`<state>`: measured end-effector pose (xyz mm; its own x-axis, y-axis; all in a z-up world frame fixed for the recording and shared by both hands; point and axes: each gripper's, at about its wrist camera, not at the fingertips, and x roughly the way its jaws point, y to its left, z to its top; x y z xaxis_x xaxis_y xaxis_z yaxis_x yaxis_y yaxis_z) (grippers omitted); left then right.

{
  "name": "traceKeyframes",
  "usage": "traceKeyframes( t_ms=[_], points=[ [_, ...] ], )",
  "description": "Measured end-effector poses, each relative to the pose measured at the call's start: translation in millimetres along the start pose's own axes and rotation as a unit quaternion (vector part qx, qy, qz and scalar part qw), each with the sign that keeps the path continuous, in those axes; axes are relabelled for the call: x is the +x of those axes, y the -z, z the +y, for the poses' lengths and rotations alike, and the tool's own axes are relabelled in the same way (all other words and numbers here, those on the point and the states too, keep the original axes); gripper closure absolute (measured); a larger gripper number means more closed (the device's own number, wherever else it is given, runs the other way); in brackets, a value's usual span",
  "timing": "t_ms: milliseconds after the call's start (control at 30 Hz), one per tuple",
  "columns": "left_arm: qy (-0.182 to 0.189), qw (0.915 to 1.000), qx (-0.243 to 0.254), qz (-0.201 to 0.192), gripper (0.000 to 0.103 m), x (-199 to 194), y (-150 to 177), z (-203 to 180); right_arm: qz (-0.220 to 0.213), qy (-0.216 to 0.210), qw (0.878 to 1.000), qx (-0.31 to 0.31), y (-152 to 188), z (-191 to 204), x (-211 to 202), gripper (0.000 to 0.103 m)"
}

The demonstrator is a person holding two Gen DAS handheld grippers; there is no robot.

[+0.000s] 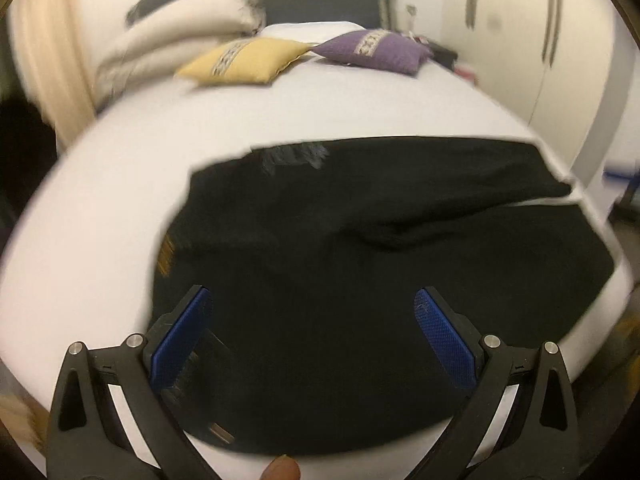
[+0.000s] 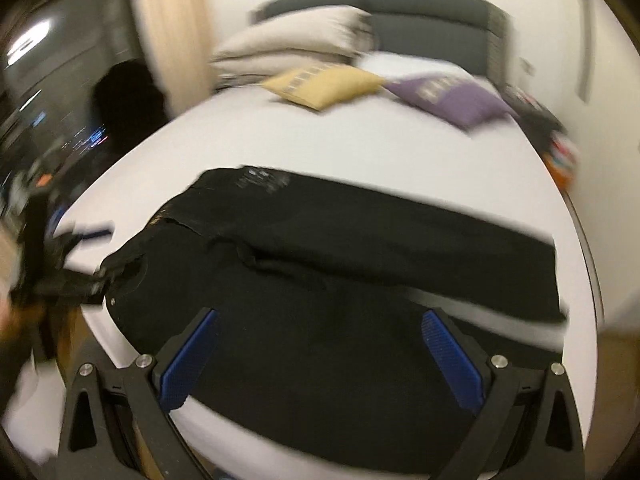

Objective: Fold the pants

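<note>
Black pants [image 1: 328,272] lie spread across the near end of a white bed [image 1: 120,208], waist to the left and legs running right. My left gripper [image 1: 314,300] hovers open above the near part of the pants, blue pads [image 1: 444,336] wide apart with nothing between them. In the right wrist view the same pants [image 2: 340,280] stretch across the bed [image 2: 360,152], one leg lying over the other. My right gripper [image 2: 320,320] is also open above the near leg, holding nothing. At the far left, the left gripper [image 2: 76,248] shows blurred, beside the waistband.
A yellow cushion [image 1: 248,60] and a purple cushion [image 1: 376,50] rest at the far end near cream pillows [image 1: 180,40] and a grey headboard [image 1: 320,4]. A wardrobe [image 1: 540,40] stands on the right. A dark window [image 2: 60,80] and curtain [image 2: 172,32] are left.
</note>
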<state>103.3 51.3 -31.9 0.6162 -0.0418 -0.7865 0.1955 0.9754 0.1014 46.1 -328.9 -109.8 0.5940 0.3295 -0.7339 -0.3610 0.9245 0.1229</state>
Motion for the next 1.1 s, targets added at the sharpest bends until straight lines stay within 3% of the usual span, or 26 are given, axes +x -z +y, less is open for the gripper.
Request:
traceKeyframes(
  t_ms=[67, 133, 233, 300, 400, 633, 733, 833, 1033, 1100],
  points=[
    [0.007, 0.9996, 0.02, 0.017, 0.0, 20.9, -33.0, 20.3, 0.002, -0.017, 0.998, -0.062, -18.4, -15.5, 14.3, 0.0],
    [0.001, 0.9992, 0.04, 0.005, 0.0, 39.4, -67.6, 39.9, 0.014, -0.012, 0.996, -0.089, -32.3, -29.7, 29.2, 0.0],
    [-0.011, 0.9965, 0.083, 0.003, 0.0, 78.1, -116.7, 61.4, 0.035, -0.043, 0.992, -0.114, -60.0, -60.3, 62.7, 0.005],
    [0.009, 0.994, 0.106, 0.024, 0.0, 114.4, -148.2, 73.6, 0.046, -0.054, 0.99, -0.12, -73.5, -73.4, 81.7, 0.011],
    [0.007, 0.9866, 0.149, 0.066, 0.0, 169.6, -179.6, 84.2, 0.059, -0.063, 0.988, -0.125, -90.7, -98.3, 112.3, 0.013],
    [0.033, 0.9696, 0.205, 0.13, 0.0, 258.2, -195.5, 87.2, 0.082, -0.081, 0.982, -0.151, -101.8, -121.9, 170.5, 0.013],
    [0.04, 0.9641, 0.219, 0.144, 0.002, 286.4, -196.4, 90.2, 0.104, -0.091, 0.977, -0.162, -101.9, -124.7, 189.0, 0.018],
    [0.055, 0.9613, 0.208, 0.172, 0.023, 312.6, -193.3, 98.0, 0.115, -0.095, 0.975, -0.167, -104.7, -128.9, 204.0, 0.019],
    [0.086, 0.96, 0.186, 0.192, 0.026, 342.6, -197.4, 114.5, 0.12, -0.112, 0.973, -0.165, -113.4, -133.0, 221.3, 0.019],
    [0.111, 0.9541, 0.181, 0.212, 0.043, 351.9, -194.2, 113.9, 0.126, -0.111, 0.971, -0.171, -113.7, -131.0, 227.1, 0.02]
  ],
)
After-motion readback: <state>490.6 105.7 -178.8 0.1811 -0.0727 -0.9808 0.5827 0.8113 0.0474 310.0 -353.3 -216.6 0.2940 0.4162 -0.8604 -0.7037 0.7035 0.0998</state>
